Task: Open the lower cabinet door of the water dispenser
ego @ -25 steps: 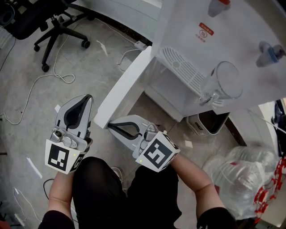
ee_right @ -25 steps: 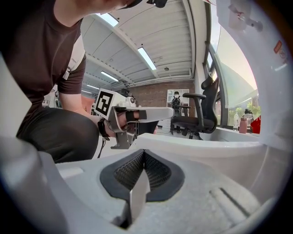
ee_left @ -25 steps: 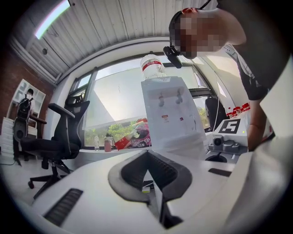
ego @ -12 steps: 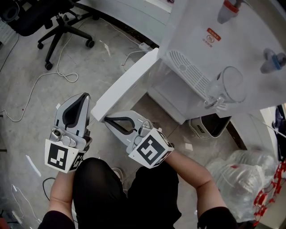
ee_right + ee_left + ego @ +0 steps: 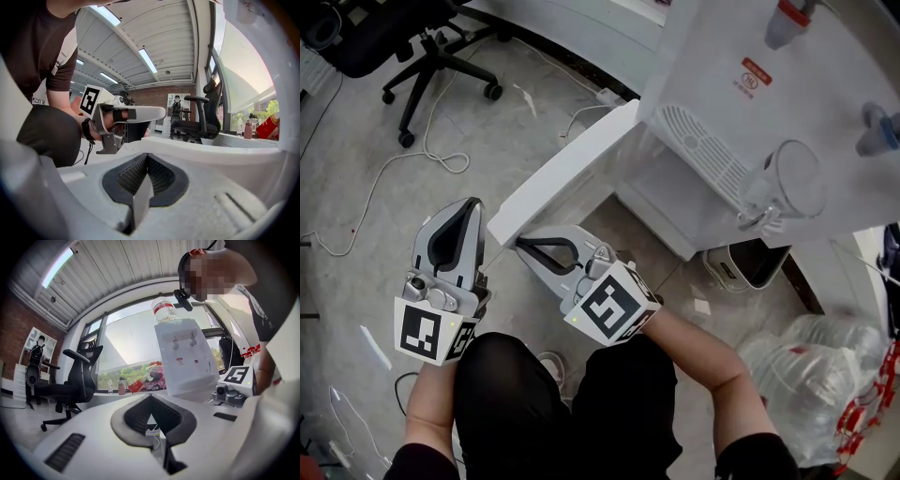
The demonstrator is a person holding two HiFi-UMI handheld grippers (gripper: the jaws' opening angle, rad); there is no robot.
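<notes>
Both tongs are sitting closed as I am watching from my desk. The left tongs (image 5: 475, 202) are pointing level, pads meeting at the tips and nothing caught between them; through the hollow behind the tips I am seeing only a bit of white cable. The right tongs (image 5: 519, 244) are lying just right of the left pair and angling toward them. Their pads are pressed together, and their tips are touching the free end of the cabinet door (image 5: 567, 173) on its inner side. A thin white sliver is showing in the slot between the right pads (whether it belongs to the door I cannot tell). The door is standing swung well out, running from the right tongs' tips away and to the right, up to its hinge side on the water dispenser (image 5: 741, 122), which is rising beyond the right tongs. The door's free corner is lying just beside the left tongs' tips, to their right. A glass jug (image 5: 792, 178) is standing on the dispenser's drip shelf, far right of both tongs. An office chair (image 5: 403, 37) is standing well ahead of the left tongs, with a loose floor cable (image 5: 412, 164) trailing between.
</notes>
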